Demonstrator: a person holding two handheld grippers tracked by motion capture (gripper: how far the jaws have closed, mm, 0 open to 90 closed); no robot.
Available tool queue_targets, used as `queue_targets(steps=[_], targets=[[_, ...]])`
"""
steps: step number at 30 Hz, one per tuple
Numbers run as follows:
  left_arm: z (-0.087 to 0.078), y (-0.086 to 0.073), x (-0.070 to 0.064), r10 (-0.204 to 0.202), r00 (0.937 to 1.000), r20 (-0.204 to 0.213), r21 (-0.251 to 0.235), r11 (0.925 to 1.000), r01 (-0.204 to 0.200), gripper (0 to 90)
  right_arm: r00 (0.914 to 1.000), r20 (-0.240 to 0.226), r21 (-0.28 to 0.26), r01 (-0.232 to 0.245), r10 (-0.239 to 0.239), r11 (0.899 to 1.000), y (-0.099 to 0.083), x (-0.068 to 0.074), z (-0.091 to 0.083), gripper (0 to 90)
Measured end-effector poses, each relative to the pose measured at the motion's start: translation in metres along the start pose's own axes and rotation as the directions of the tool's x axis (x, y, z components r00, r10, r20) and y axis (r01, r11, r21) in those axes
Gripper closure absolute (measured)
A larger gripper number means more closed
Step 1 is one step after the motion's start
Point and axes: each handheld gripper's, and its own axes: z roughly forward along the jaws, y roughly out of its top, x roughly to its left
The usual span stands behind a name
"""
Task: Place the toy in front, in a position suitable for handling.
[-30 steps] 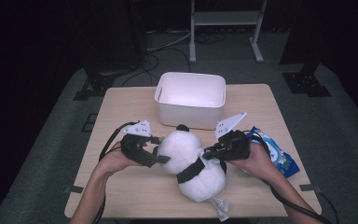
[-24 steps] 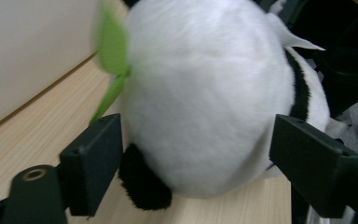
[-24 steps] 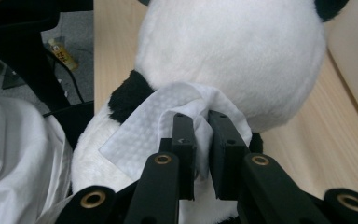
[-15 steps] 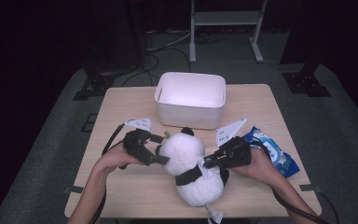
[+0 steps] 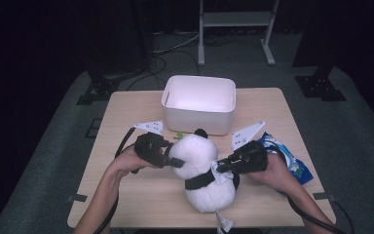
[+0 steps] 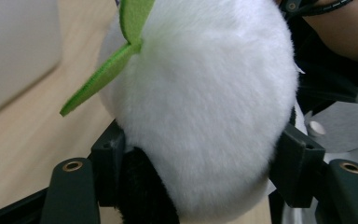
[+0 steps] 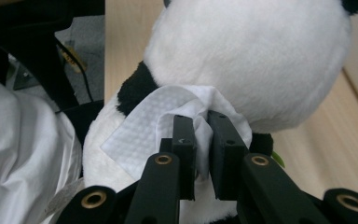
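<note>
Plush panda (image 5: 205, 170) lying on the near half of the counter (image 5: 126, 122), head toward the white bin (image 5: 199, 102), white body toward the person, a black band across its middle. Left gripper (image 5: 177, 162): jaws spread wide around the panda's head, one at each side of the white fur, as the left gripper view shows; a green felt leaf (image 6: 109, 70) stands out from the head there. Right gripper (image 5: 218, 166): jaws narrow, pinching a white wipe (image 7: 154, 126) pressed against the panda's fur at the junction of head and body; in the right gripper view the wipe folds up between the two black jaws and lies over a black patch of plush. Blue packet (image 5: 287, 158) lies just beside the right hand (image 5: 275, 170), near the counter's right edge. Left hand (image 5: 126, 161) holds its gripper from the near left, a black cable trailing from it.

Counter: pale wood-grain top, rectangular, rounded corners. The bin sits at its far middle, open side up, just beyond the panda's head. Floor: grey carpet all round the counter. Beyond the far edge stand a white metal frame (image 5: 236, 19), loose cables on the floor (image 5: 170, 46), and black stand feet (image 5: 319, 87) at either side; the rest of the room is dark.
</note>
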Motion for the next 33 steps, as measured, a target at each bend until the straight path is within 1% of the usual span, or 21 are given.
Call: queue_targets(steps=[1,3,5,6,7,8,9,10,12,13,14,16,21,25,27,28,29,30,31,32,33], targets=[[-0.005,0.005,-0.004,0.035,0.9987,-0.036,-0.003,0.9994,-0.035,32.6,0.9999,0.011,-0.010,-0.006,0.006,1.000,0.002,-0.002,-0.003,81.2],[-0.009,0.010,-0.008,0.075,0.9942,-0.078,0.007,0.9972,-0.074,32.8,0.9994,0.030,-0.016,-0.014,0.014,1.000,0.003,-0.005,-0.006,81.4],[-0.012,0.015,-0.013,0.106,0.9872,-0.119,0.021,0.9943,-0.104,32.9,0.9979,0.056,-0.021,-0.032,0.033,0.999,0.004,-0.010,-0.008,81.6],[-0.013,0.017,-0.015,0.118,0.9842,-0.132,0.027,0.9929,-0.116,32.9,0.9969,0.065,-0.024,-0.043,0.045,0.999,0.004,-0.013,-0.008,81.7],[-0.014,0.020,-0.019,0.142,0.9778,-0.154,0.043,0.9897,-0.137,32.9,0.9959,0.073,-0.026,-0.051,0.053,0.998,0.005,-0.016,-0.008,81.8],[-0.014,0.020,-0.019,0.142,0.9778,-0.154,0.043,0.9897,-0.137,32.9,0.9959,0.073,-0.026,-0.051,0.053,0.998,0.005,-0.016,-0.008,81.8],[-0.015,0.022,-0.021,0.157,0.9724,-0.173,0.058,0.9872,-0.149,32.9,0.9943,0.085,-0.027,-0.062,0.064,0.998,0.006,-0.019,-0.009,81.8],[-0.015,0.026,-0.025,0.185,0.9614,-0.204,0.089,0.9814,-0.170,32.8,0.9916,0.100,-0.033,-0.079,0.082,0.996,0.009,-0.024,-0.009,82.1],[-0.015,0.028,-0.027,0.203,0.9552,-0.216,0.111,0.9770,-0.182,32.8,0.9904,0.110,-0.029,-0.080,0.083,0.996,0.013,-0.028,-0.010,82.2],[-0.015,0.028,-0.027,0.203,0.9552,-0.216,0.111,0.9770,-0.182,32.7,0.9892,0.118,-0.033,-0.083,0.087,0.996,0.015,-0.029,-0.010,82.4],[-0.015,0.028,-0.029,0.209,0.9526,-0.221,0.119,0.9752,-0.187,32.7,0.9887,0.121,-0.035,-0.086,0.089,0.996,0.017,-0.031,-0.012,82.4],[-0.015,0.028,-0.029,0.210,0.9521,-0.222,0.123,0.9747,-0.187,32.7,0.9882,0.123,-0.037,-0.087,0.091,0.996,0.019,-0.031,-0.013,82.5],[-0.012,0.028,-0.032,0.212,0.9532,-0.216,0.129,0.9738,-0.187,32.2,0.9863,0.143,-0.039,-0.078,0.083,0.996,0.025,-0.032,-0.018,83.0],[-0.010,0.029,-0.034,0.225,0.9518,-0.208,0.140,0.9700,-0.198,31.6,0.9843,0.151,-0.058,-0.084,0.092,0.995,0.025,-0.032,-0.025,83.0],[-0.007,0.030,-0.035,0.236,0.9509,-0.201,0.150,0.9666,-0.208,31.4,0.9825,0.160,-0.070,-0.085,0.096,0.994,0.025,-0.032,-0.030,83.1],[-0.005,0.031,-0.036,0.240,0.9515,-0.193,0.152,0.9652,-0.213,31.3,0.9821,0.158,-0.097,-0.088,0.103,0.991,0.026,-0.032,-0.035,83.2],[-0.005,0.031,-0.036,0.240,0.9515,-0.193,0.152,0.9652,-0.213,31.1,0.9818,0.158,-0.108,-0.089,0.106,0.990,0.026,-0.032,-0.037,83.2],[0.000,0.032,-0.037,0.246,0.9519,-0.182,0.156,0.9631,-0.219,31.1,0.9821,0.153,-0.117,-0.093,0.110,0.989,0.027,-0.033,-0.039,83.2],[0.000,0.032,-0.037,0.246,0.9519,-0.182,0.156,0.9631,-0.219,31.0,0.9821,0.153,-0.117,-0.093,0.110,0.989,0.027,-0.033,-0.039,83.2],[0.003,0.034,-0.038,0.258,0.9500,-0.176,0.163,0.9594,-0.231,31.0,0.9826,0.152,-0.128,-0.087,0.106,0.988,0.030,-0.032,-0.040,83.2],[0.004,0.035,-0.039,0.260,0.9501,-0.172,0.166,0.9583,-0.232,31.0,0.9834,0.148,-0.128,-0.085,0.104,0.988,0.031,-0.031,-0.040,83.1]])
